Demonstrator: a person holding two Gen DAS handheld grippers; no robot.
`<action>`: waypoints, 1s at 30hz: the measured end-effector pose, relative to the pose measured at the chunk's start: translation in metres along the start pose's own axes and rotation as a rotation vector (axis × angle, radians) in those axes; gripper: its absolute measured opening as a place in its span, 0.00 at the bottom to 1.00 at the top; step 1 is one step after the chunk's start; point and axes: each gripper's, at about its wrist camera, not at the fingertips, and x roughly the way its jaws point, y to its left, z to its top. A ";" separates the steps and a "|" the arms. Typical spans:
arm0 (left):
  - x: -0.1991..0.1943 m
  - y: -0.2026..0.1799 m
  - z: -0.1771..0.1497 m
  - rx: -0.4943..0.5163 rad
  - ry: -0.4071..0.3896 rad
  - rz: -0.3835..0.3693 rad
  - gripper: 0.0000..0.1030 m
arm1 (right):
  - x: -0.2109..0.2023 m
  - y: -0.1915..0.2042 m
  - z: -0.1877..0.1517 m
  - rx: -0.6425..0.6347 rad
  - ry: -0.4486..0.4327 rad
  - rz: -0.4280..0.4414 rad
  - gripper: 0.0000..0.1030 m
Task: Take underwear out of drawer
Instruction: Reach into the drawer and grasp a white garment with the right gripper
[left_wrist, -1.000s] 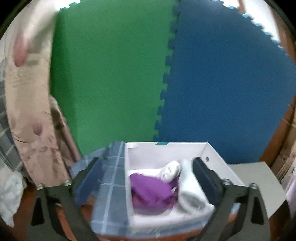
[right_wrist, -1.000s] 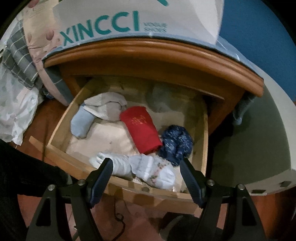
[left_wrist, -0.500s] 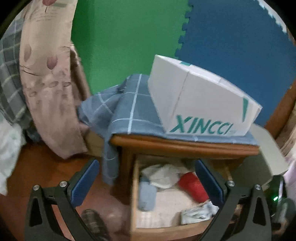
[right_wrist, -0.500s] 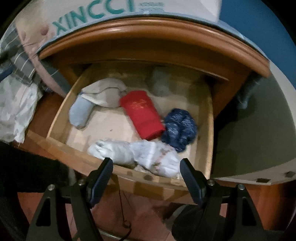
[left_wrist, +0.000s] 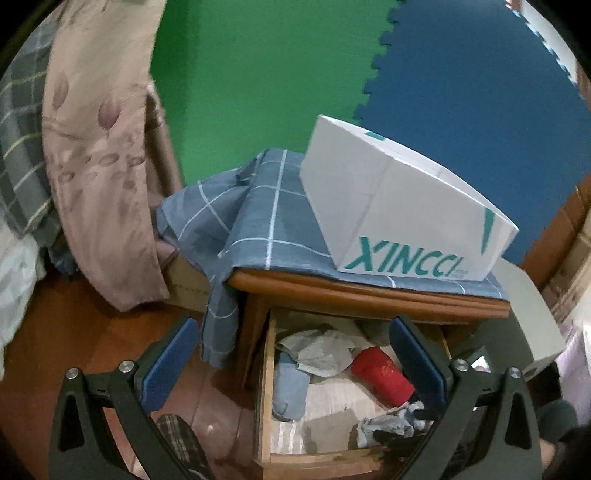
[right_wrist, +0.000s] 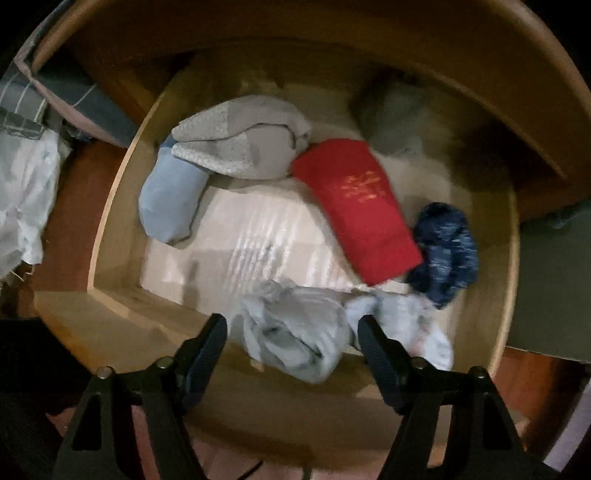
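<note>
Open wooden drawer (right_wrist: 110, 236) under a checked-cloth nightstand (left_wrist: 369, 295); right gripper (right_wrist: 291, 332) jaws, just closing, straddle seemingly pale-blue underwear (right_wrist: 291, 332) at 6 o'clock, left gripper (left_wrist: 291, 354) agape.

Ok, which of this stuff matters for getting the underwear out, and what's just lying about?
For the job:
- open drawer
- pale rolled garment between the right tongs, which have just been closing
- red roll
- light blue roll

Lying about:
- white shoebox
- plaid cloth
</note>
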 end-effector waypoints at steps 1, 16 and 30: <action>0.002 0.002 0.000 -0.015 0.005 0.001 0.99 | 0.005 -0.002 0.001 0.017 0.019 0.047 0.59; 0.017 -0.028 -0.006 0.099 -0.007 0.075 0.99 | -0.078 -0.045 -0.009 0.019 -0.266 0.043 0.09; 0.039 -0.067 -0.029 0.246 0.054 0.134 0.99 | -0.137 -0.070 -0.035 -0.041 -0.600 -0.101 0.09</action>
